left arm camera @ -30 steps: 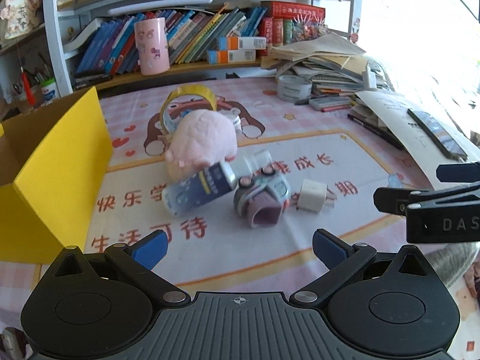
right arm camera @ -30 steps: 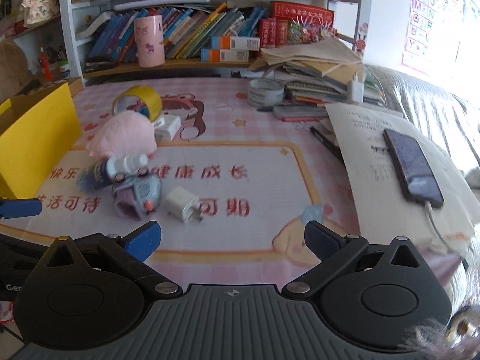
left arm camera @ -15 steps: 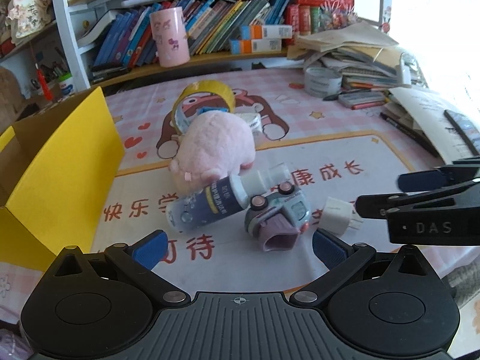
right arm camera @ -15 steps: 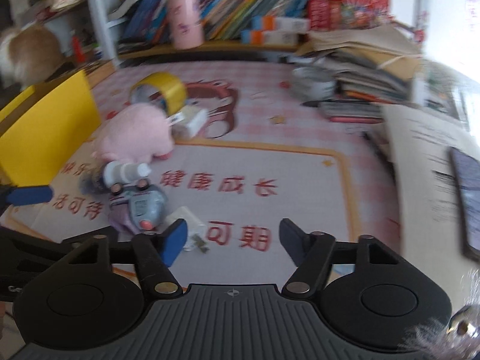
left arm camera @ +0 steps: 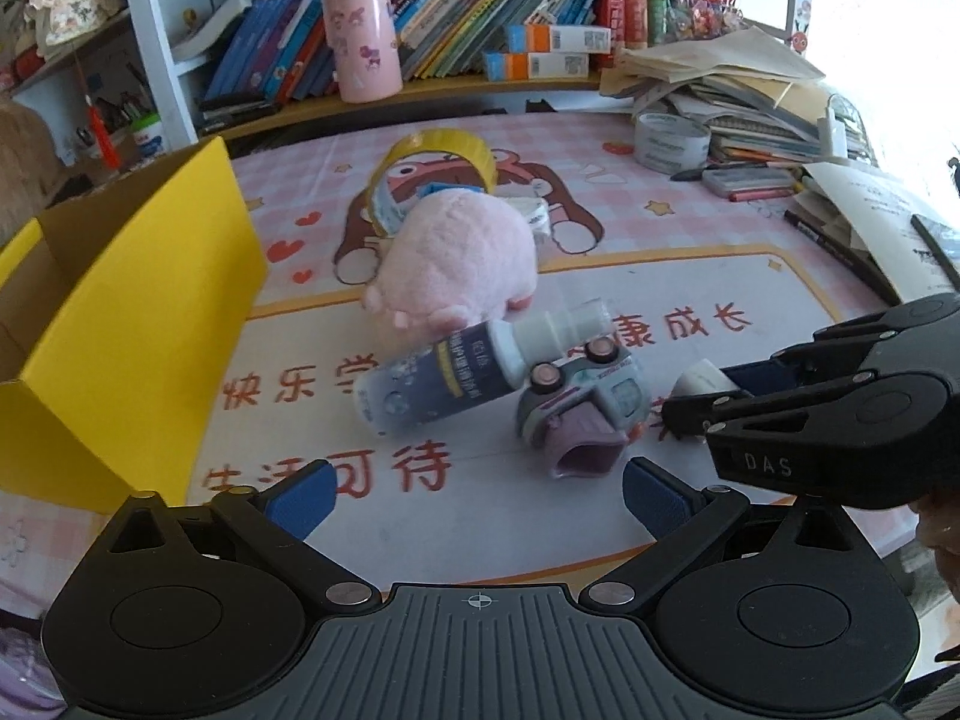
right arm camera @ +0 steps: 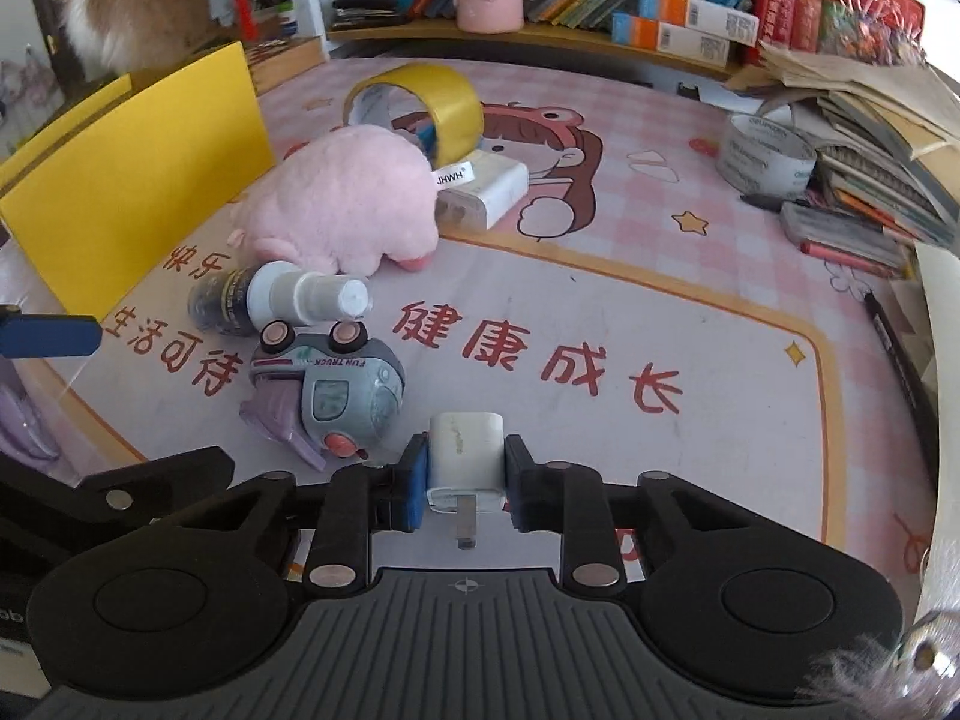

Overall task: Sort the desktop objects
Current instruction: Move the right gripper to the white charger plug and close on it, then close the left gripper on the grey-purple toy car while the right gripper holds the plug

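Near the desk's front edge, right gripper [right arm camera: 465, 483] jaws have just closed on the white charger plug [right arm camera: 465, 456], pads clamping its sides. Left gripper [left arm camera: 474, 495] hangs open, empty. Risk: smooth plug could twist or slip on lifting; toy truck [right arm camera: 327, 399] just beside may get bumped.

Both tools are matte black plastic. The left gripper [left arm camera: 474, 495] has a ribbed grey centre plate marked with a small white crosshair, two round recessed discs at its sides, silver rivets at the linkage pivots, and blue pads [left arm camera: 300, 495] on its fingers. The right gripper [right arm camera: 461, 480] is built the same, with blue pads [right arm camera: 414, 489]; from the left wrist view its side carries the raised letters "DAS".
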A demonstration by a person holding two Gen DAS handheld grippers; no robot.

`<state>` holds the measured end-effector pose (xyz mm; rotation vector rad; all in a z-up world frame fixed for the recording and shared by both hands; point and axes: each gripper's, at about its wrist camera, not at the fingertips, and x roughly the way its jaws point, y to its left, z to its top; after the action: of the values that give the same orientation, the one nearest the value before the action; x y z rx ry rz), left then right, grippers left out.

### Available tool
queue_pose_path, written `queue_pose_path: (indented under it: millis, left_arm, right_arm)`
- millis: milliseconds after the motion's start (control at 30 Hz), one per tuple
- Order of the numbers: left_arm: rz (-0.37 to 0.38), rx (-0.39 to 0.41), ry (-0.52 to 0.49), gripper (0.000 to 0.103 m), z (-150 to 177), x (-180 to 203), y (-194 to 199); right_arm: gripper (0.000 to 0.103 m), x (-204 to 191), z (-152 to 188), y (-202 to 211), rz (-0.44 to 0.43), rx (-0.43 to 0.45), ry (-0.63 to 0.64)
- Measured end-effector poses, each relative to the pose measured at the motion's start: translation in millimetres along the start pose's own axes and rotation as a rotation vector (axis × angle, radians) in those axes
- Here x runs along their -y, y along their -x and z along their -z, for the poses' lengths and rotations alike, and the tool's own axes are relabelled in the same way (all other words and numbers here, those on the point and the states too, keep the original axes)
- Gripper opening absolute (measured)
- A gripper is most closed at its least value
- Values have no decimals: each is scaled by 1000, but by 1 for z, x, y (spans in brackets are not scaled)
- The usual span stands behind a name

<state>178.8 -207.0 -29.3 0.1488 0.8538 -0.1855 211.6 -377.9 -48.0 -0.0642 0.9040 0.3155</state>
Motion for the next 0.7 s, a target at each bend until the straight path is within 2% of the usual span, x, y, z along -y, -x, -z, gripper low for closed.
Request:
queue_pose_path:
  millis: [233, 433, 467, 500, 567, 600, 700]
  left_arm:
    - [85, -14, -22, 92, -6, 20, -20]
    - [47, -8, -13, 91, -14, 35, -40]
    - [35, -22, -19, 88, -15, 38, -45]
    - [27, -37, -23, 80, -14, 39, -49]
    - [34, -27, 3, 73, -13, 37, -50]
    - [45, -22, 9, 62, -14, 37, -49]
    - [55, -24, 11, 61, -14, 36, -45]
  right_arm:
    - [23, 20, 5, 14, 51, 18, -24]
    - [23, 38, 15, 29, 98, 22, -64]
    - [23, 39, 16, 32, 101, 26, -64]
    - [23, 40, 17, 34, 103, 29, -65]
    - [23, 41, 18, 36, 99, 31, -64]
    - [23, 41, 19, 37, 93, 30, -62]
    - [23, 42, 19, 39, 71, 31, -59]
